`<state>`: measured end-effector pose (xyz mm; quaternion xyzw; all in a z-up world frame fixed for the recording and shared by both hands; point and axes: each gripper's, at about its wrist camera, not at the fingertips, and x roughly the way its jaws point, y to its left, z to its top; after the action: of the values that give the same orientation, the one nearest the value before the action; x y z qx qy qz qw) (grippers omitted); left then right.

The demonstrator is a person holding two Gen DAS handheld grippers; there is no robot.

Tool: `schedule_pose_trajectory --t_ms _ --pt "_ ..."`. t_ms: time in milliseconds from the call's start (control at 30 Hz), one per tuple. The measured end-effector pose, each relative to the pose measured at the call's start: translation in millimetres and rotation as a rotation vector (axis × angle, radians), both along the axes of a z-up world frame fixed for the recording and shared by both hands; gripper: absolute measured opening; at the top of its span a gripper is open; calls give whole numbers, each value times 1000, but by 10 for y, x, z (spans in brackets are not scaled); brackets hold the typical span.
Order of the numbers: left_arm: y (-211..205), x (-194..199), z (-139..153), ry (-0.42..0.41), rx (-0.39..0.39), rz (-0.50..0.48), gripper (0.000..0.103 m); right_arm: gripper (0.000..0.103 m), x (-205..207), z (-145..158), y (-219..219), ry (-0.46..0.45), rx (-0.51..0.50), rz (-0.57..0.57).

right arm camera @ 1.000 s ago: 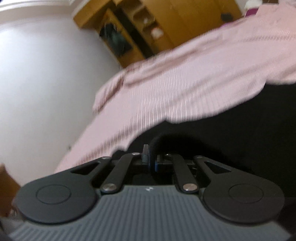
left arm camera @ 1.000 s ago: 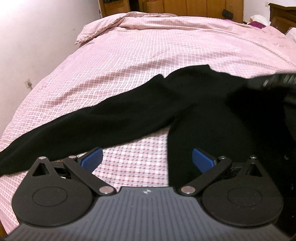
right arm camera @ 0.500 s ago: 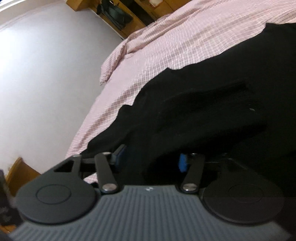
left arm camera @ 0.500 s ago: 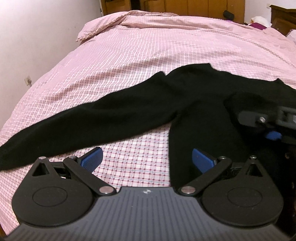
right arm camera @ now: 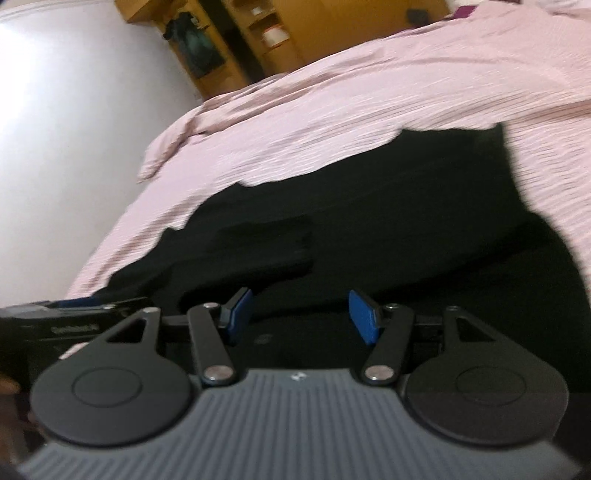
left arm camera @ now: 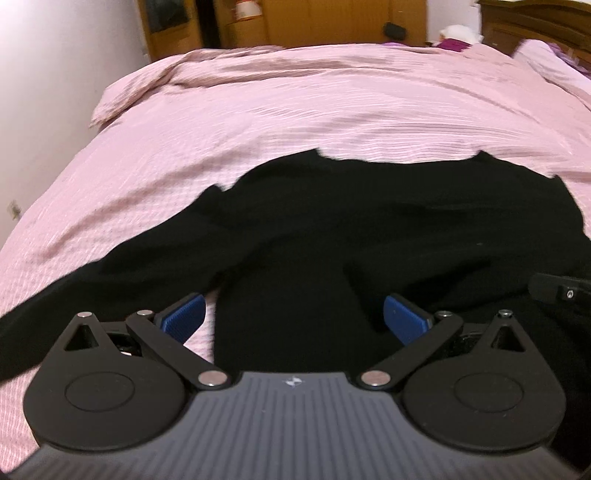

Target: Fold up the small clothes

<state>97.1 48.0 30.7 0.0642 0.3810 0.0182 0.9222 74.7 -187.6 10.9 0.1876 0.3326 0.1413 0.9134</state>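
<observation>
A black long-sleeved sweater (left arm camera: 369,229) lies flat on the pink checked bedspread (left arm camera: 295,103). Its left sleeve (left arm camera: 110,273) stretches out to the left. Its right sleeve lies folded across the body, seen in the right wrist view (right arm camera: 266,243). My left gripper (left arm camera: 295,317) is open and empty, just above the sweater's near hem. My right gripper (right arm camera: 301,317) is open and empty over the sweater's body (right arm camera: 406,229). Part of the right gripper (left arm camera: 557,291) shows at the right edge of the left wrist view.
A white wall (left arm camera: 55,92) runs along the bed's left side. Wooden cabinets (left arm camera: 314,22) stand beyond the far end of the bed. A pillow (left arm camera: 546,62) lies at the far right. The left gripper's body (right arm camera: 74,321) shows at the left of the right wrist view.
My right gripper was shut on the right sleeve, laid it across the sweater's body, opened and drew back. My left gripper stayed open and shifted toward the sweater's middle.
</observation>
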Motion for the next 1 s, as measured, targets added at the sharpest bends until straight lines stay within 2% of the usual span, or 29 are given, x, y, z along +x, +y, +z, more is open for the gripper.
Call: schedule_pose_trajectory --t_ms 300,467,533,567,633,800,1000 --pt "-664 254 -162 -8 112 -160 103 61 35 -139 -533 15 -17 -201" --pt "-899 487 -434 -6 187 -187 103 61 53 -252 -617 32 -10 -225" --pt "-951 549 -527 -37 230 -179 103 59 56 -303 -632 33 -9 -223" --pt "-965 563 -554 -65 244 -175 102 59 55 -323 -639 32 -9 -221" --pt "-962 585 -573 -106 247 -168 89 59 47 -364 -653 24 -10 -218" --pt "-796 611 -510 -158 247 -51 86 59 32 -401 -620 -3 -38 -209" --pt "-281 515 -330 -205 224 147 86 59 23 -428 -580 -25 -64 -203"
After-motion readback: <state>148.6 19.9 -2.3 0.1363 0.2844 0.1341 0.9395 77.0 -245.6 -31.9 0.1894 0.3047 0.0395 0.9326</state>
